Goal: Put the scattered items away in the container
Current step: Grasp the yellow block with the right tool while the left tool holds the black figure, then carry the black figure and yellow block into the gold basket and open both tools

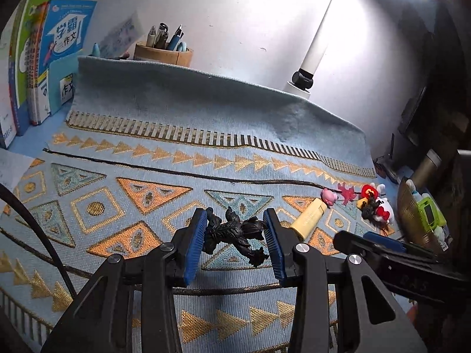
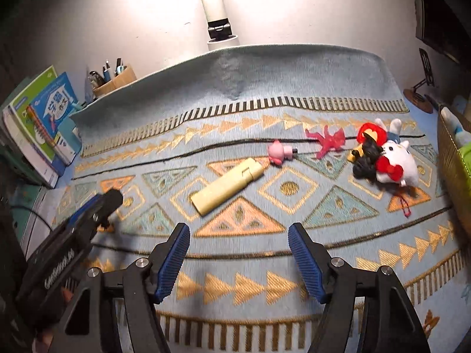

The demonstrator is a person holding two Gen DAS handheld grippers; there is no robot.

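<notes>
Black spiky figurine [image 1: 234, 232], perhaps dragon, matte, many-limbed.

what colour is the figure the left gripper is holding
Black figure, clearest in the left wrist view.

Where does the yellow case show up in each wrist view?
Left wrist: yellow case lies right of centre, just past the left gripper.
Right wrist: yellow case lies at centre, diagonally on the cloth.
Shared landmark: the pink figure at its upper end.
</notes>
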